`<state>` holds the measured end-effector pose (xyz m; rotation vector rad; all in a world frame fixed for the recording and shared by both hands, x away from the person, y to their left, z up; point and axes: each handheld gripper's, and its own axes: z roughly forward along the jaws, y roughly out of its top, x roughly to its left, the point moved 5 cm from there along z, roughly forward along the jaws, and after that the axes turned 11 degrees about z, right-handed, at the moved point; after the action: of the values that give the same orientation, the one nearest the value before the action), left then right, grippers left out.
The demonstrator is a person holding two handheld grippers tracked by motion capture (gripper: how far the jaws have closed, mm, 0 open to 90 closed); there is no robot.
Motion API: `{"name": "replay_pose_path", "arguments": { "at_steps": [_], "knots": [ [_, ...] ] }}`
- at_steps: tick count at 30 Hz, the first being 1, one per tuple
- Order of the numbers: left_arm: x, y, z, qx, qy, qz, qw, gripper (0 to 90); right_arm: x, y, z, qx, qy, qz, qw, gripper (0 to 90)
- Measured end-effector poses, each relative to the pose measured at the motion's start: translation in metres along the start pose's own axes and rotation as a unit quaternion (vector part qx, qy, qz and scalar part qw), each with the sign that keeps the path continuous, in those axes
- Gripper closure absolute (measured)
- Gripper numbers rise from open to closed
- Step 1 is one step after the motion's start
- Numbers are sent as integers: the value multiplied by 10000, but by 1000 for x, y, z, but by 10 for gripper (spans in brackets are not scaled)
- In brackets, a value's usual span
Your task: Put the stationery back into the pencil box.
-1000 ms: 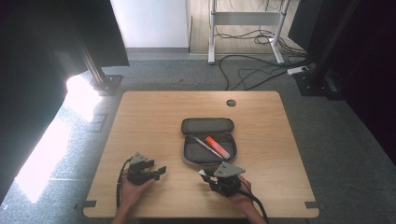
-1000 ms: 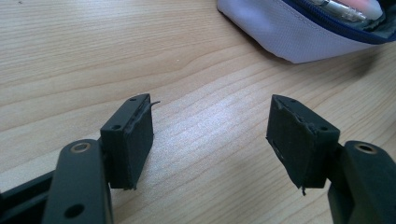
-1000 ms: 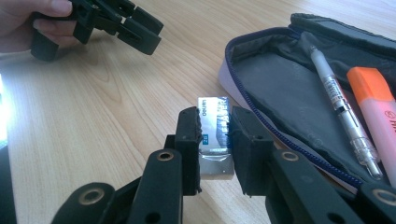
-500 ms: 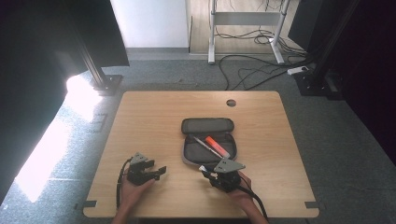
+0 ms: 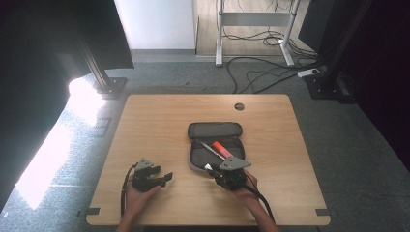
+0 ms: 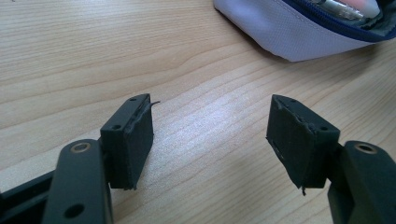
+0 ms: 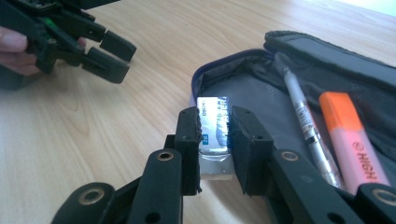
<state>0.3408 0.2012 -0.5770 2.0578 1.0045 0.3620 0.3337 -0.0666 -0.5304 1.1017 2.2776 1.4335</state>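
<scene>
An open dark grey pencil case (image 5: 215,130) lies at the table's middle, with a silver pen (image 7: 303,121) and an orange highlighter (image 7: 348,135) inside. My right gripper (image 7: 215,116) is shut on a white eraser in a blue sleeve (image 7: 212,105) and holds it upright over the case's near left corner. In the high view the right gripper (image 5: 210,168) sits at the case's near edge. My left gripper (image 5: 167,178) rests low over the bare wood to the left of the case, jaws wide and nothing between them (image 6: 210,121). A corner of the case (image 6: 289,32) lies beyond it.
The wooden table (image 5: 154,125) has a round cable hole (image 5: 239,106) near its far edge. Cables trail back from both grippers toward the near edge. The left gripper (image 7: 109,53) lies to the left of the eraser in the right gripper view.
My right gripper has crept a little toward the case with the eraser still between its jaws. The left gripper has stayed put.
</scene>
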Motion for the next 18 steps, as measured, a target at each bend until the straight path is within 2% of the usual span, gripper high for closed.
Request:
{"name": "replay_pose_path", "arguments": {
  "at_steps": [13, 18],
  "knots": [
    [0, 0, -1, -5, 8, 12, 10000, 321, -5, 21, 11, -36, -60, 56, 10000, 723],
    [1, 0, -1, 2, 15, 0, 10000, 321, -6, 24, 17, -8, -60, 35, 10000, 723]
  ]
}}
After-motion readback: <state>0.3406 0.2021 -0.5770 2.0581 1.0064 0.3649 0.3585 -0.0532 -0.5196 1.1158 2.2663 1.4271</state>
